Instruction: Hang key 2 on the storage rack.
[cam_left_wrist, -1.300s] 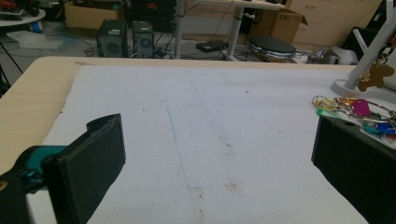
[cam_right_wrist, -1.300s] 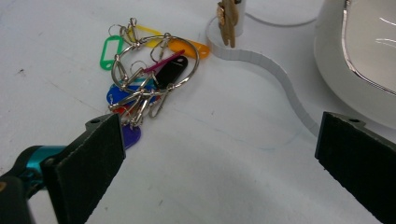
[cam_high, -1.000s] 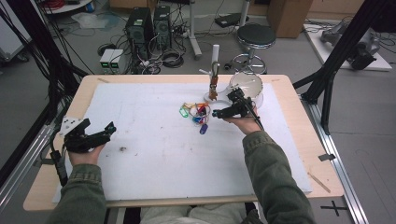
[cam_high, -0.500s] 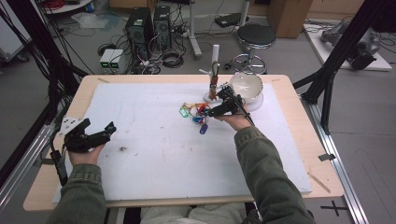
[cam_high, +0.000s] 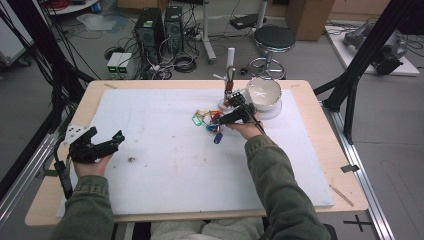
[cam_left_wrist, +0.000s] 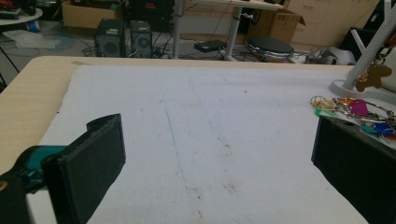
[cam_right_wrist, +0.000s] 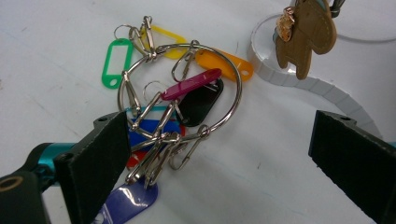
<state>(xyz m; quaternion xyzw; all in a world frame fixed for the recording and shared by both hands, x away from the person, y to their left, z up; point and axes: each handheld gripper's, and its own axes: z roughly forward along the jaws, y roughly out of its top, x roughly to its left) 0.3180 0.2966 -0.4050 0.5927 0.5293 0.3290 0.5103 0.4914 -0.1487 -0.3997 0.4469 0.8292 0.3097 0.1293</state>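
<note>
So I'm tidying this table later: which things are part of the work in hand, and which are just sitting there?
In hand:
- right gripper, jaws open over the key ring
- key ring with coloured tags
- white stand, hung with a brown charm; probably involved

Lying about:
- white bowl
- left gripper, open, resting apart
- white mat

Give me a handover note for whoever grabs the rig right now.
Right gripper: open, jaws wide, low over the key ring with its coloured tags; nothing gripped.
Left gripper: open, idle near the table's left edge, holding nothing.
Key ring lies flat on the white mat, beside the white stand, where a brown tag already hangs. Bowl sits just right of the stand.
Done: approach. Left: probably close on the ring, lift it, then likely hang it on the stand.
</note>
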